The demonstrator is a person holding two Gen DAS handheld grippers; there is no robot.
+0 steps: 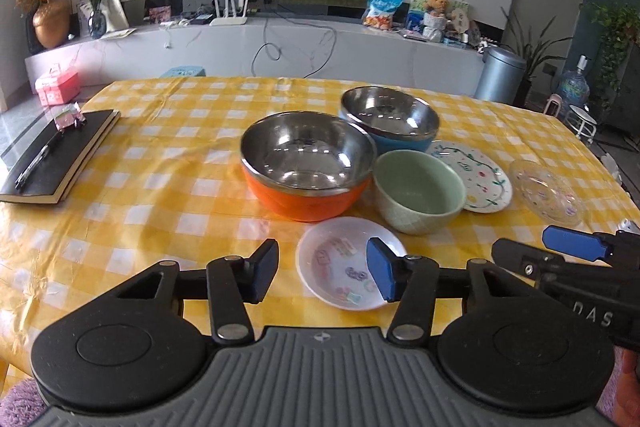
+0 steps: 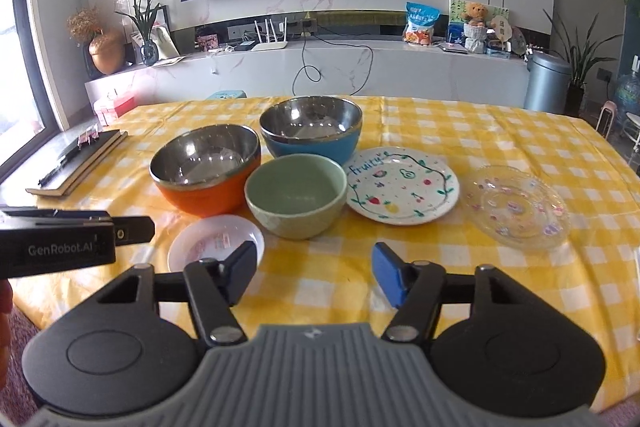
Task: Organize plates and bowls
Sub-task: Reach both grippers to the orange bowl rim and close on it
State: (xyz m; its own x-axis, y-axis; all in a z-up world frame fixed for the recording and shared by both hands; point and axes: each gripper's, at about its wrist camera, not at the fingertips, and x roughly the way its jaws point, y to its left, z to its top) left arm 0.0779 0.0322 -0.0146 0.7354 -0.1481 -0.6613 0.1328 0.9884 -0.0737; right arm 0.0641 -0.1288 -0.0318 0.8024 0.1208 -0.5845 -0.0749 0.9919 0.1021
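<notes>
An orange steel-lined bowl, a blue steel-lined bowl and a pale green bowl stand close together on the yellow checked table. A small white saucer lies in front of them. A white "Fruity" plate and a clear glass plate lie to the right. My left gripper is open and empty, low over the saucer. My right gripper is open and empty, in front of the green bowl.
A black notebook with a pen lies at the table's left edge. The table's near edge is just below both grippers. The other gripper shows at the side of each view. A TV shelf stands behind.
</notes>
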